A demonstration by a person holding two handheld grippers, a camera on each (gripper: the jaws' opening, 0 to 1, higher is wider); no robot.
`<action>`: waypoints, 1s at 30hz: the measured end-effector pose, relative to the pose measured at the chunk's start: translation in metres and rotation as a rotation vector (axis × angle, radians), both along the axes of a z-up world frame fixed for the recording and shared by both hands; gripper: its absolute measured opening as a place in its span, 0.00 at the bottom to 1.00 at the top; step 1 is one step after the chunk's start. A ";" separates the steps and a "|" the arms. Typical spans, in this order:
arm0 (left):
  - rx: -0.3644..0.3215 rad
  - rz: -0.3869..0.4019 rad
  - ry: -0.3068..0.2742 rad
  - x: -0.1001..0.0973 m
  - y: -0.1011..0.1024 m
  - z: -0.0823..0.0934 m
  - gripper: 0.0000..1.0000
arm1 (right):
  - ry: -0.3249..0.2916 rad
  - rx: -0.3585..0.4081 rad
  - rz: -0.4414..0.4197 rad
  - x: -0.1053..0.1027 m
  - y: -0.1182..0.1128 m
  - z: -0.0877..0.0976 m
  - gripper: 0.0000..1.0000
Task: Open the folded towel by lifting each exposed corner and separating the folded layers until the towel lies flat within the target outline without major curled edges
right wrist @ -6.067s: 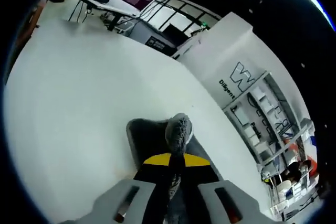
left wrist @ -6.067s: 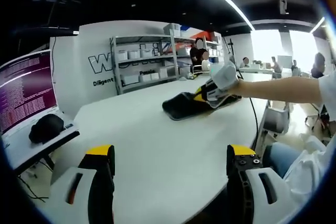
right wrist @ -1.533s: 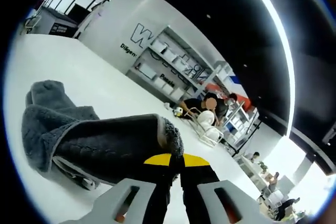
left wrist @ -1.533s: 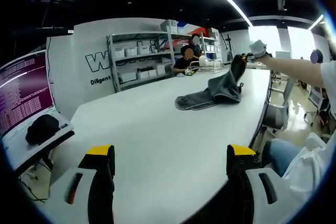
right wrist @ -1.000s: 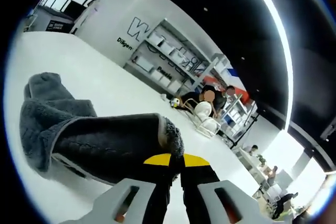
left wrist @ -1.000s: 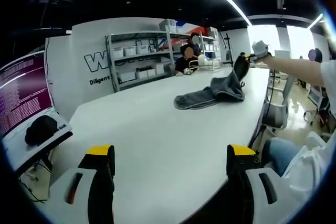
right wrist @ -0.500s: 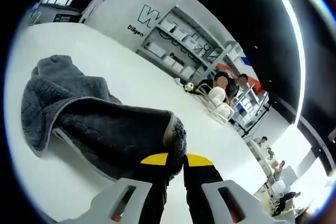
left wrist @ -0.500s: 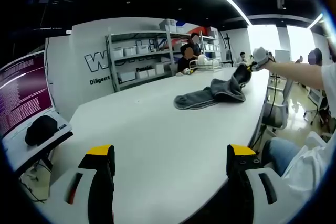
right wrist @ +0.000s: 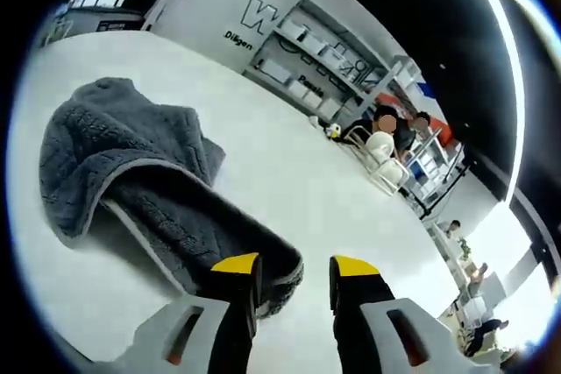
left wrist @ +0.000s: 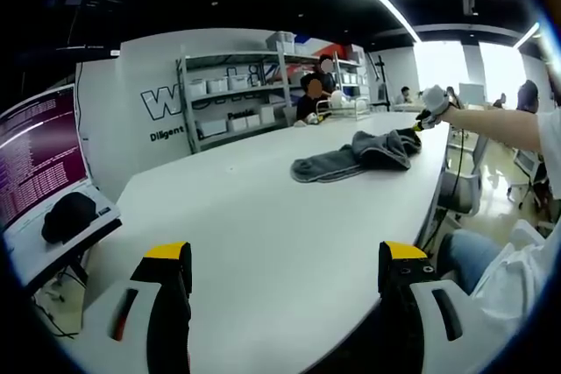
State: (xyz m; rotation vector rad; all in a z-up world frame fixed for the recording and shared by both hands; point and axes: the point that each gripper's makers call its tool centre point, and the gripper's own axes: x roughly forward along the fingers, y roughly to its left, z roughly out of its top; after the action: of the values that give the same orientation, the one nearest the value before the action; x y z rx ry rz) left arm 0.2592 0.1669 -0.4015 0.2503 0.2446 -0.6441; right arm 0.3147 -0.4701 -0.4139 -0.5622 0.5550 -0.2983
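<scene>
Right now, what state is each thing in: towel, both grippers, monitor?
Towel: still bunched and partly folded, lying on the table, not flat.
Right gripper: open, towel edge between its jaws but not clamped.
Left gripper: open, holding nothing, over the table, far from the towel.
Monitor: on, showing text.

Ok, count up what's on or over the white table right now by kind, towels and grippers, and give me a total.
Grey towel: 1, crumpled on the white table
Grippers: 2, the left gripper open over the near end, the right gripper open at the towel's edge
Total: 3
</scene>
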 end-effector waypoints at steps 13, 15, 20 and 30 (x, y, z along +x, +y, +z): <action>0.001 -0.001 0.001 0.000 0.000 0.000 0.87 | -0.053 0.121 0.101 0.016 0.041 -0.001 0.48; 0.000 -0.001 0.000 0.000 0.000 0.000 0.87 | -0.082 0.160 0.118 0.018 0.050 0.002 0.50; 0.000 0.000 0.001 0.000 0.001 0.000 0.87 | -0.102 0.257 0.151 0.020 0.071 0.000 0.56; 0.001 0.002 0.002 0.001 0.001 0.000 0.87 | -0.158 0.388 0.227 0.012 0.116 0.000 0.75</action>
State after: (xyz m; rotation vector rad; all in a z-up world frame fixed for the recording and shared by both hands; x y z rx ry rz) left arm 0.2598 0.1679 -0.4019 0.2508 0.2472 -0.6425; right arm 0.3263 -0.3538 -0.4136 -0.2189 0.3777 -0.0160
